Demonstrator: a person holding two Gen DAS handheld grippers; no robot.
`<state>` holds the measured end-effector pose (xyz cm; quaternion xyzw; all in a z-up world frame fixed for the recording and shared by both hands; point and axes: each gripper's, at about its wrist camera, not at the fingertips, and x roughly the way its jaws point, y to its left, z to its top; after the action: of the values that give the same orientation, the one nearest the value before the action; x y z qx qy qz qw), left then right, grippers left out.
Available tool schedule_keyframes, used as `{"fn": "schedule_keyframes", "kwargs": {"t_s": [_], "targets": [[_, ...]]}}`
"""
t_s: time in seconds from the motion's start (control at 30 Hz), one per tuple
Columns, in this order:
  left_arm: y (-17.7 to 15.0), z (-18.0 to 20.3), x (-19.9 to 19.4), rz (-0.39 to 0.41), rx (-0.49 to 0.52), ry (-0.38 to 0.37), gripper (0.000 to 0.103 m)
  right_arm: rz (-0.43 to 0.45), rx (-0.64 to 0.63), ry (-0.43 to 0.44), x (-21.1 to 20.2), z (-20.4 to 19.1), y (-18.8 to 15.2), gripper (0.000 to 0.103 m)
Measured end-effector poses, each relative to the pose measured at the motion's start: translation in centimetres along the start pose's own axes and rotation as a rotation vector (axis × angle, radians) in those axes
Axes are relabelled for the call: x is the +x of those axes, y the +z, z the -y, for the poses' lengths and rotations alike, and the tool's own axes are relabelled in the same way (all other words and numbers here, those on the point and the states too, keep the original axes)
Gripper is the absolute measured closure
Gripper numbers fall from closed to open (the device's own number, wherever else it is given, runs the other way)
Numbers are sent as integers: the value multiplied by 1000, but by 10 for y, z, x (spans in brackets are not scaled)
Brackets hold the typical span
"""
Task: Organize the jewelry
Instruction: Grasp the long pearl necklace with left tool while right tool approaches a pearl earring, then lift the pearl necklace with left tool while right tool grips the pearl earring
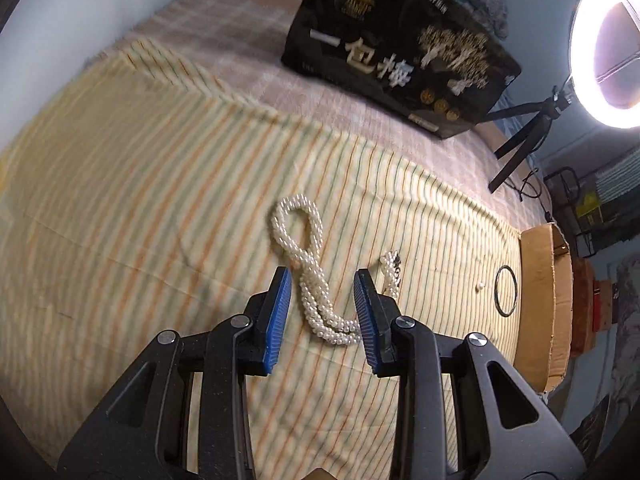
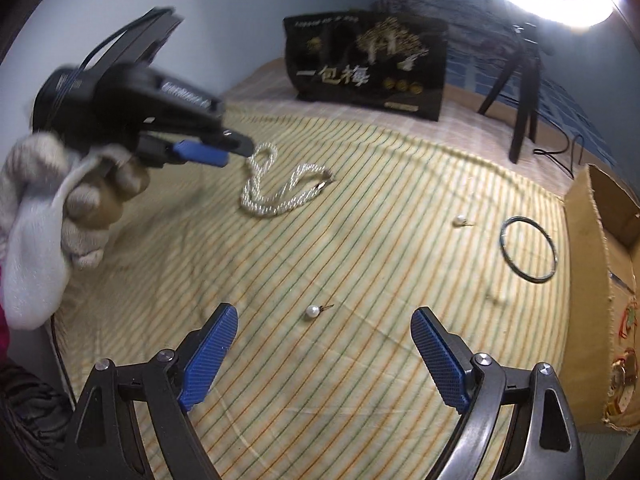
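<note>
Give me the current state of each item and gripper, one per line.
pearl necklace: lying loose on the striped cloth, not gripped.
left gripper: partly open, straddling the necklace, pads clear of it.
right gripper: wide open, empty, above a pearl earring.
pearl earring: lying loose, untouched.
second pearl earring: lying loose near the ring.
black ring: flat on the cloth.
cardboard box: open.
ring light: on.

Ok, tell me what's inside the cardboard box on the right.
In the cardboard box, gold-coloured and red items show at its near end, too cropped to identify. Its wall and the frame edge hide the rest.
</note>
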<state>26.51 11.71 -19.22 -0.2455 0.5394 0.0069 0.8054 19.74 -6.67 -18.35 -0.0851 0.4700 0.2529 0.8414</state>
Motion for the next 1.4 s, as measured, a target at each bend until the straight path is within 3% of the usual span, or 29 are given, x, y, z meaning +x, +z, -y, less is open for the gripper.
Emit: {"fn": "schedule_keyframes", "kwargs": {"t_s": [0.33,0.53,0.63,0.73,0.8,0.97,1.4], "targets": [[-9,13,36,-28,43,95,71,-35,-40,-10,21,-7,-2,17],[-14,26,42,5,114,158,71,-66,-68,-39,37,-7,-2,28],[-13,27,44,15,125,174,77,-61,-82,-54,39,-7,-2,34],[-12,25,44,21,122,179,84,-57,-95,-65,39,-6,-1,47],[-11,23,43,23,116,179,87,-53,-95,-61,39,-4,0,63],[-10,21,43,31,117,180,95,-45,-101,-55,36,-3,0,85],[-10,14,22,52,86,139,97,-8,-51,-7,22,11,-3,87]]}}
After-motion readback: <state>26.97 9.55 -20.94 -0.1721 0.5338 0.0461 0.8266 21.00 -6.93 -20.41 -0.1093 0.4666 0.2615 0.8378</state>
